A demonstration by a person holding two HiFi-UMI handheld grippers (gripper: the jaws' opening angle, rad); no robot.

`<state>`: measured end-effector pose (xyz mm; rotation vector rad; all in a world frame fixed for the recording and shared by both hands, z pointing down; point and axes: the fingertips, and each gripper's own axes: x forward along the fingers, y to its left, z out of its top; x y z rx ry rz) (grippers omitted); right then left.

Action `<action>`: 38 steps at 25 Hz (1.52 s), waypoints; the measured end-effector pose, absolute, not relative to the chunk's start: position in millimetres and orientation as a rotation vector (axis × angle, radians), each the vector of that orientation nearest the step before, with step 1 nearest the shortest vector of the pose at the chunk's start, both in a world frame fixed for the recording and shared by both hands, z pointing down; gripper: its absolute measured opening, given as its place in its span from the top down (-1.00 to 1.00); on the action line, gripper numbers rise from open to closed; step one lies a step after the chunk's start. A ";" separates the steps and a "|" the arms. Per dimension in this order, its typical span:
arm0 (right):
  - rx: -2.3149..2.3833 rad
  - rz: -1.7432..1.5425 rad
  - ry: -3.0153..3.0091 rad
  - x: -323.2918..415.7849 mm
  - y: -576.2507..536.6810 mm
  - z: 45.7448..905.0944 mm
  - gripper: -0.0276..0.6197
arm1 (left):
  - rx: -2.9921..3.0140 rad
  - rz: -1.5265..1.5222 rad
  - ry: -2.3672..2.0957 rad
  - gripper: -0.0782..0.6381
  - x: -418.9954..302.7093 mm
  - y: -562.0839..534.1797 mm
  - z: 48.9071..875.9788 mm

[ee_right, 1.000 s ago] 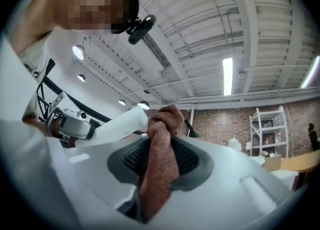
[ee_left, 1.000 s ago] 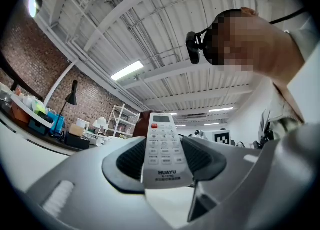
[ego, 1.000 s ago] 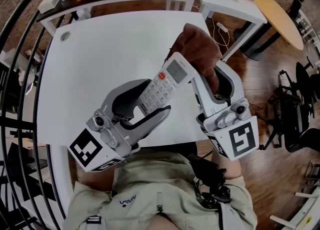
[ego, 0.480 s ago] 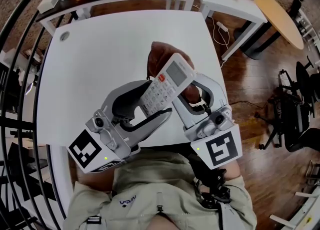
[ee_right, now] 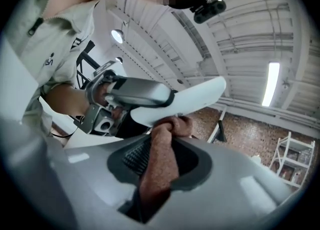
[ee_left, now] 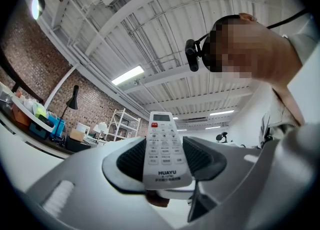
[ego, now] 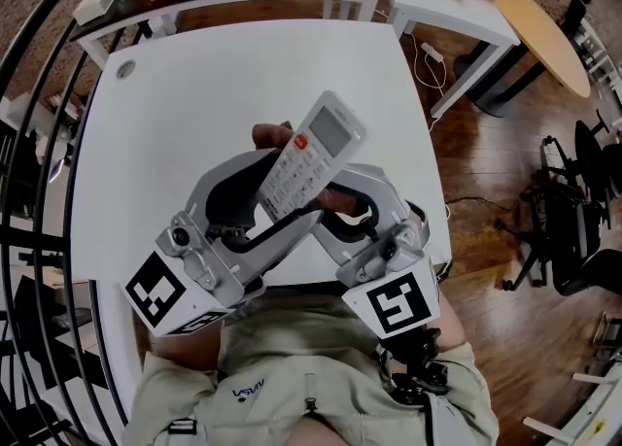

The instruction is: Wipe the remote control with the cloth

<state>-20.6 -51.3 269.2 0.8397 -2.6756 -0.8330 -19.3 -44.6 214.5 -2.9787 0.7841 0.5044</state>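
The remote control [ego: 313, 160] is held in the air over the near right part of the white table [ego: 185, 94], its lower end clamped between the pads of the left gripper [ego: 282, 196]. It is a slim white handset with a small grey display at the far end, a red button just under it, rows of pale keys and the print HUAYU near the gripped end [ee_left: 162, 149]. In the head view its long axis runs from lower left to upper right, display end away from the person, keys facing up. The right gripper [ego: 335, 203] pinches a bunched brown cloth [ee_right: 160, 169] in narrow jaws, and the cloth's end presses against the remote's smooth underside [ee_right: 190, 101]. The table's right edge lies just beyond the right gripper and the near edge runs under both grippers; bare tabletop stretches far and left.
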 end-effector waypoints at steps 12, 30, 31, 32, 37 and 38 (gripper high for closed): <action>1.178 -0.680 -2.660 23.6 -82.4 247.8 0.60 | -2.964 0.511 0.850 0.10 -23.5 -50.1 212.4; 1.001 -0.740 -2.722 -13.7 -46.3 262.7 0.60 | -2.899 0.499 0.925 0.10 -30.3 -55.0 210.9; 0.982 -0.731 -2.726 -16.6 -43.5 266.4 0.60 | -2.901 0.507 0.927 0.10 -30.1 -54.5 210.1; 0.964 -0.722 -2.730 -19.1 -41.2 269.8 0.60 | -2.906 0.516 0.930 0.10 -29.5 -53.9 209.2; 0.875 -0.682 -2.745 -31.5 -33.9 280.4 0.60 | -2.886 0.510 0.944 0.10 -34.7 -54.5 210.1; 0.857 -0.674 -2.748 -33.8 -33.0 281.9 0.60 | -2.884 0.511 0.948 0.10 -35.6 -55.0 209.9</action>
